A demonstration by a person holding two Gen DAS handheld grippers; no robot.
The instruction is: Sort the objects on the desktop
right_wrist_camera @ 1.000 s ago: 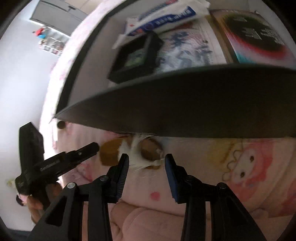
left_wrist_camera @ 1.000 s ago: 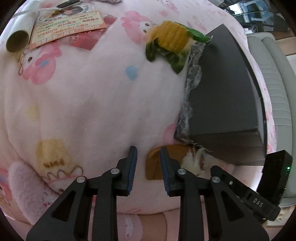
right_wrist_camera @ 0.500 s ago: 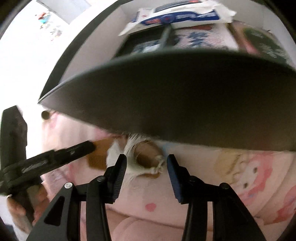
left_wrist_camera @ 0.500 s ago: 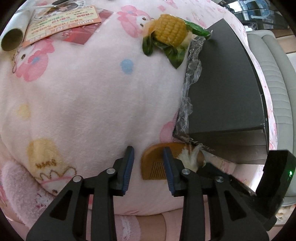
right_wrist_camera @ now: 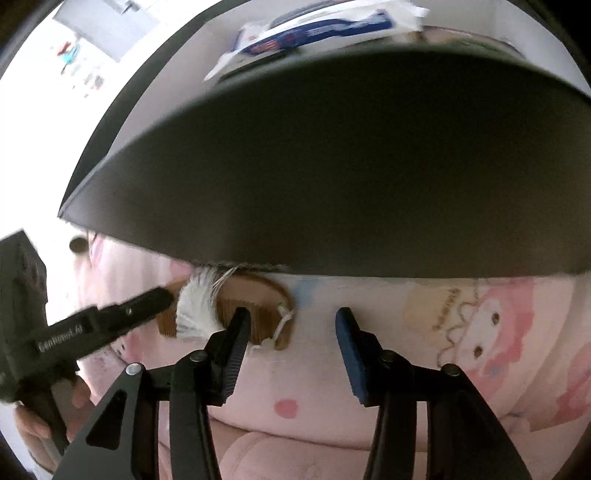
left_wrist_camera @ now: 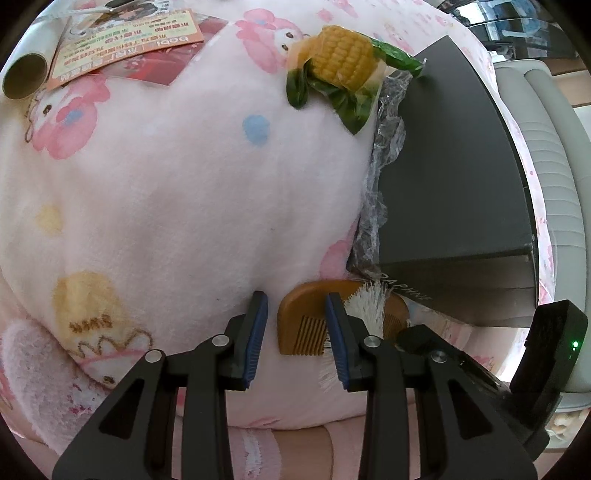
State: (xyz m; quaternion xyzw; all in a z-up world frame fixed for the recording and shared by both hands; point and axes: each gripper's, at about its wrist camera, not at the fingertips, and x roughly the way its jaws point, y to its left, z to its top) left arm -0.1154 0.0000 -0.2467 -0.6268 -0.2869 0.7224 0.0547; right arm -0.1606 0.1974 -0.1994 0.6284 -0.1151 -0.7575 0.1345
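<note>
Pink fleece blanket (left_wrist_camera: 177,206) w/ cartoon prints covers the whole work surface, soft and lumpy. Far left top in the left wrist view: cardboard tube (left_wrist_camera: 24,75) lying on its side, open end toward the cam, touching a printed flyer (left_wrist_camera: 125,46) that lies flat on a red sheet. Moving right, toy corn cob (left_wrist_camera: 341,68) w/ green leaves sits near the top, just beside crinkled clear plastic wrap (left_wrist_camera: 384,177) that runs along the left edge of a dark grey box (left_wrist_camera: 450,177). Box stands on the blanket at right; in the right wrist view its near wall fills most of the frame and white-blue packets (right_wrist_camera: 314,35) show inside, blurred. Wooden comb (left_wrist_camera: 303,321) w/ a white tassel (left_wrist_camera: 369,306) lies on the blanket right at the foot of the box's near corner. Left gripper (left_wrist_camera: 297,334) is spread: comb's left end sits between the two fingers, no pinch visible, right finger overlaps the comb. Right gripper (right_wrist_camera: 290,349) also spread wide, low over the blanket; its left finger is in front of the comb's right end, the rest of the gap over bare blanket. In that same view the left tool reaches in from the left, tip by the tassel, w/ a hand (right_wrist_camera: 40,421) round its grip. Grey sofa cushions (left_wrist_camera: 554,155) beyond the blanket at far right.
</note>
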